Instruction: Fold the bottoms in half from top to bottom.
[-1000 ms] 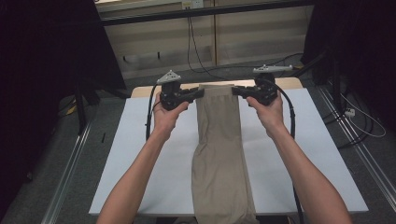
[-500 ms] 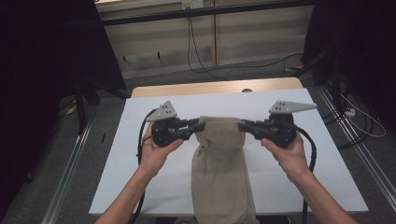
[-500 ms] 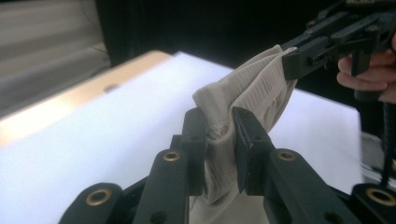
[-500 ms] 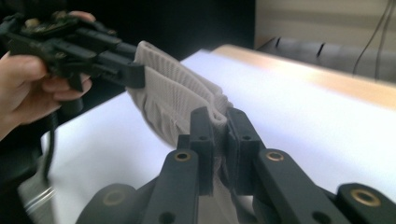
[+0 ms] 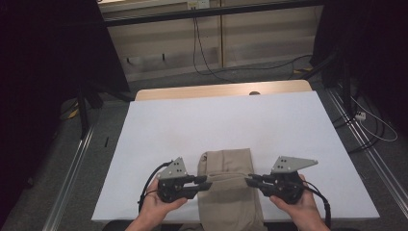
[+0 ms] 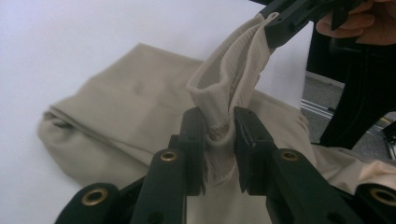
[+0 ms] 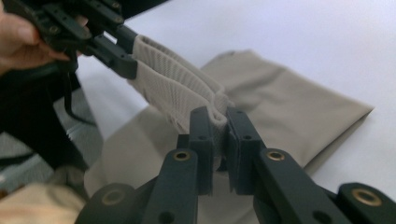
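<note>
High view shows a pair of beige trousers (image 5: 230,192) lying at the near edge of the white table (image 5: 221,120), folded over on itself so that the doubled part rests on the cloth beneath, with the lower end running off the bottom of the picture. The ribbed end of the garment is lifted between the two claws: the left claw (image 5: 208,182) pinches it from the left, the right claw (image 5: 250,180) from the right, and the cloth sags a little between them. Left gripper view has the left claw (image 6: 218,135) nearly closed, a bunched wad of ribbed fabric squeezed between its pads, though its jaws have just been opening slightly with the cloth still between them. Right gripper view has the right claw (image 7: 218,122) closed tight on a thinner pinch of the same edge. The fold looks about to be laid down, and the risk lies on the left: if that claw slackens before the edge rests on the stack, the corner would probably slip and drop askew, leaving a crooked fold. A pull apart could also drag the layers below; how flat they lie is hard to tell from here.
</note>
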{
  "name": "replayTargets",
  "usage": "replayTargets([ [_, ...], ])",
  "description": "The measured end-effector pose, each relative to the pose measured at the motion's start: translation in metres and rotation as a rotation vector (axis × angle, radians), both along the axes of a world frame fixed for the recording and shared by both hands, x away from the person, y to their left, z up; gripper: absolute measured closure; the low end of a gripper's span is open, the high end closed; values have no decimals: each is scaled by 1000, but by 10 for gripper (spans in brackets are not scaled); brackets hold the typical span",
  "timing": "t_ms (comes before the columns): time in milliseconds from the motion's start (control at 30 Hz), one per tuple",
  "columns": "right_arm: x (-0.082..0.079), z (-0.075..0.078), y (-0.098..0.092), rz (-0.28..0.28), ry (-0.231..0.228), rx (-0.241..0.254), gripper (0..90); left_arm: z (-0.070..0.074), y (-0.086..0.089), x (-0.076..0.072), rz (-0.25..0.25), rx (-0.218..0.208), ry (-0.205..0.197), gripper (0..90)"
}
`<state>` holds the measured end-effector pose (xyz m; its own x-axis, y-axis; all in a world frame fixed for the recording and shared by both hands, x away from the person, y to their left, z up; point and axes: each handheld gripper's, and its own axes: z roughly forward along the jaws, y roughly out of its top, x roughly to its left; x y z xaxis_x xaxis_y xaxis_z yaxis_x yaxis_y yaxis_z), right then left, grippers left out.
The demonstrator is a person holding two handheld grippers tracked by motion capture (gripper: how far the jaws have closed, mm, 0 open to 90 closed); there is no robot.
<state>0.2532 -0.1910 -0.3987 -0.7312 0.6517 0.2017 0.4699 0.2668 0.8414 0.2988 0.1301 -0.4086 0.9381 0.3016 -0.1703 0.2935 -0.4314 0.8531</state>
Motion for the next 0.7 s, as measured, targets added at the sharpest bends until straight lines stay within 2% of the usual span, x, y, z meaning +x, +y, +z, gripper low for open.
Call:
replayTargets([
  [67, -8, -3, -1, 2, 3, 0, 820, -4, 1, -6, -28, -15, 41, 746],
  [100, -12, -5, -2, 1, 9, 4, 819, -4, 1, -9, -38, -10, 45, 749],
  [167, -20, -9, -2, 7, 21, 5, 818, -5, 0, -19, -59, 14, 40, 756],
  [233, -32, -15, -1, 8, 29, -7, 814, -7, -1, -28, -84, 43, 17, 754],
  [300, -38, -20, -1, 12, 45, -15, 806, -12, -2, -35, -95, 48, 30, 748],
  [367, -43, -23, -1, 15, 59, -37, 785, -16, -3, -40, -112, 81, 15, 738],
  [467, -49, -26, -1, -11, 93, -63, 681, -13, -2, -43, -149, 87, 44, 713],
  [500, -50, -25, -1, -17, 94, -62, 642, -11, -1, -44, -157, 72, 45, 711],
  [600, -47, -16, -6, -13, 68, -11, 585, -3, 0, -43, -142, 38, 44, 645],
  [700, -38, -12, -6, -16, 45, -3, 528, -3, 2, -37, -99, 32, 43, 576],
])
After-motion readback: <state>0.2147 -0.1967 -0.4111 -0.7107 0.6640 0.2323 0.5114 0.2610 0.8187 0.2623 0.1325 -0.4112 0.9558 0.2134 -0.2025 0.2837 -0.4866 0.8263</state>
